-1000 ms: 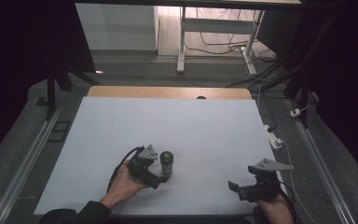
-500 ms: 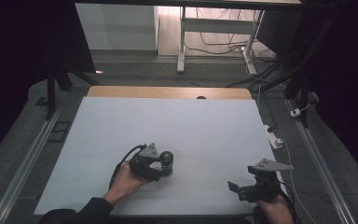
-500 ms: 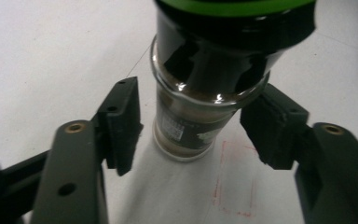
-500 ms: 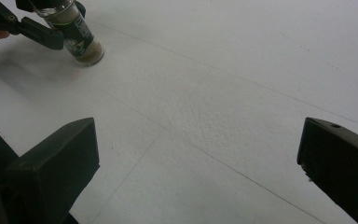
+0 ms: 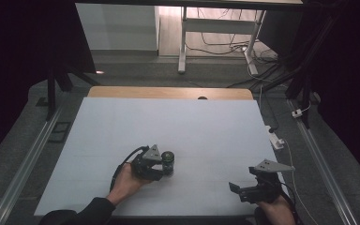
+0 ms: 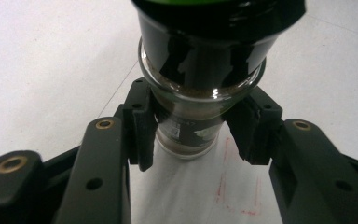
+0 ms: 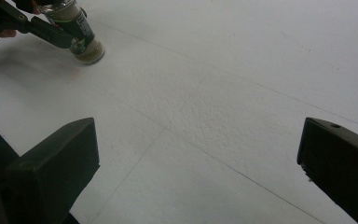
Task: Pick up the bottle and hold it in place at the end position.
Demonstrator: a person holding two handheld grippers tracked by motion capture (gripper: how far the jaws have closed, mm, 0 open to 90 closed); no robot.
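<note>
A small glass jar (image 5: 168,160) with a dark lid and brownish contents stands on the white table (image 5: 192,126), left of the middle near the front. My left gripper (image 5: 165,167) is shut on its glass body. In the left gripper view both pads (image 6: 142,126) press the jar (image 6: 200,70) below its lid; the jaws have just been closing with the jar between them. My right gripper (image 5: 238,191) rests at the front right, open and with nothing between its jaws (image 7: 198,154). From there the jar (image 7: 81,32) appears at the far left.
Faint red marks (image 6: 235,196) lie on the table under the jar. A wooden strip (image 5: 168,92) borders the table's far edge. Metal rails run along both sides, and a white power strip (image 5: 276,140) lies off the right edge.
The left gripper's jaws, open beside the jar a second ago, have closed around it. The right gripper has not moved.
</note>
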